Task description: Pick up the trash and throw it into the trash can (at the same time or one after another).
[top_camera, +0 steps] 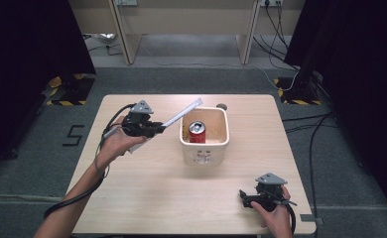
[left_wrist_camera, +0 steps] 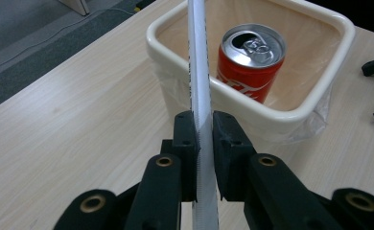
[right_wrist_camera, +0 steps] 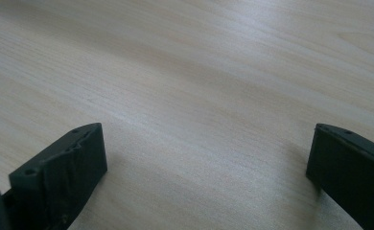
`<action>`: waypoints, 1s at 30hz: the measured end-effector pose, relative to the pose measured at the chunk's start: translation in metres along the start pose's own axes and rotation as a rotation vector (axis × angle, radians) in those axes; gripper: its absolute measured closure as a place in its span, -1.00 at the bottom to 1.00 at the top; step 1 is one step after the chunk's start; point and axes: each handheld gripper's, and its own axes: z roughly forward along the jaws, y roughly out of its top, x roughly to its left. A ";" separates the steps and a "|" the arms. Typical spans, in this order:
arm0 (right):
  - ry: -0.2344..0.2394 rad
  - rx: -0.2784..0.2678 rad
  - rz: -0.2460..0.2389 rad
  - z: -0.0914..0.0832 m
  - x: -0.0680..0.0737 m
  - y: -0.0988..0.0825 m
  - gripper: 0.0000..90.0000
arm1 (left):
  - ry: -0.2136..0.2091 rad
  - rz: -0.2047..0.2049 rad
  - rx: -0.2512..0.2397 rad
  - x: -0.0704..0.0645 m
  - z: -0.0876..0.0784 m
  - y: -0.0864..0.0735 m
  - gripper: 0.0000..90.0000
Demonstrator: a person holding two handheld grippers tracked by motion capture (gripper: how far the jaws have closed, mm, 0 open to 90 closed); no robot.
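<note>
The left tongs (left_wrist_camera: 203,143) clamped a ruler (left_wrist_camera: 198,72) aimed at the bin (left_wrist_camera: 319,103) beside the can (left_wrist_camera: 250,60), best lowered steeply, while the right tongs (right_wrist_camera: 204,167) idled open.

Pale wood-grain table (top_camera: 157,188), smooth and matt, faintly sheened under the right gripper (right_wrist_camera: 204,172). Glossy cream plastic bin (left_wrist_camera: 271,120) near the far edge, holding a shiny red metal can (left_wrist_camera: 250,62) with bare silver top. Matt black plastic on the left gripper (left_wrist_camera: 203,143), clamping a white, smooth-looking ruler (left_wrist_camera: 198,72).
</note>
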 end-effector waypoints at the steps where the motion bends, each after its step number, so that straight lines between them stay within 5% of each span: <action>1: 0.000 0.000 0.000 0.000 0.000 0.000 -0.99 | -0.003 0.006 0.003 -0.001 0.001 0.002 0.78; 30: 0.002 0.000 -0.004 0.000 0.000 0.000 -0.99 | -0.009 0.114 0.117 -0.008 0.027 0.030 0.77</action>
